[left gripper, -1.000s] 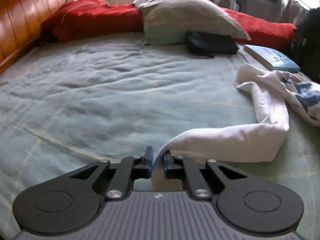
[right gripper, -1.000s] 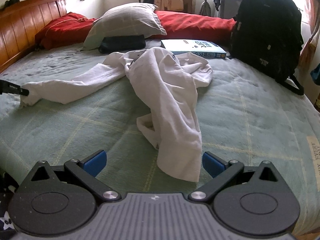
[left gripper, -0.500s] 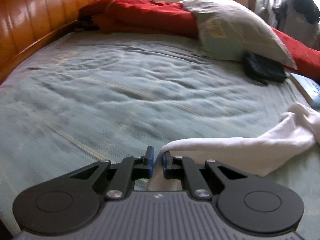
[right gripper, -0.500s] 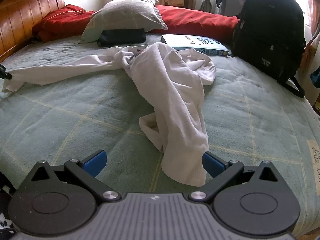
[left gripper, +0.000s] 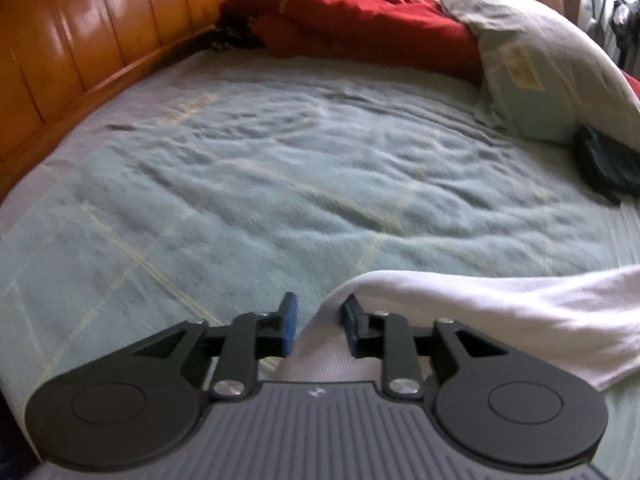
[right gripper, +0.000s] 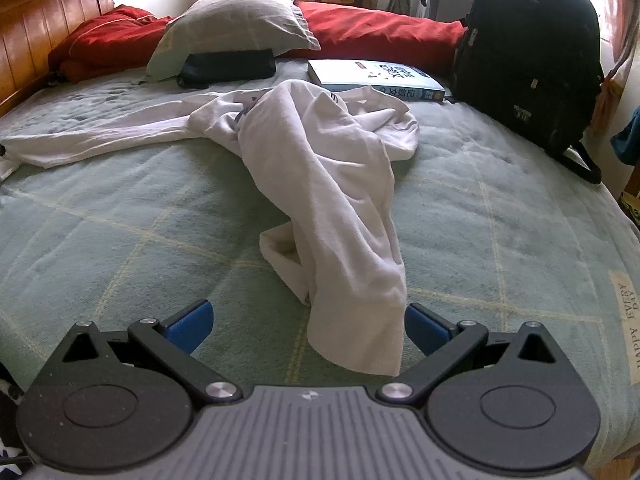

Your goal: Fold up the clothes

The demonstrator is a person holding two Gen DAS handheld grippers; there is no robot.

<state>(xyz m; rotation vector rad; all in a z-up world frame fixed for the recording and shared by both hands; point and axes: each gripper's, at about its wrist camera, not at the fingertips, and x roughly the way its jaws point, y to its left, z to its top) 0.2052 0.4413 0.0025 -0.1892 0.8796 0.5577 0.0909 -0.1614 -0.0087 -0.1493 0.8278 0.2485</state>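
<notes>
- While the white garment (right gripper: 320, 184) lies crumpled in the middle of the green bedspread (right gripper: 500, 220), one sleeve (left gripper: 480, 304) is stretched out flat toward the wooden headboard (left gripper: 80, 52) side, so the step in hand looks like spreading the piece out before any fold.
- The left gripper (left gripper: 318, 326) has just been opening: its blue pads stand a little apart, the sleeve's cuff lies between them, and the cloth looks slack, released rather than pinched.
- The right gripper (right gripper: 308, 322) hovers with its jaws spread wide on either side of the garment's near end, gripping nothing.
- Next, by this reading, the left gripper must back off the cuff without dragging it, and the right must close on the near end and draw it straight.
- A book (right gripper: 372, 76) and a black backpack (right gripper: 532, 52) sit near the far side of the garment and could crowd the spreading.
</notes>
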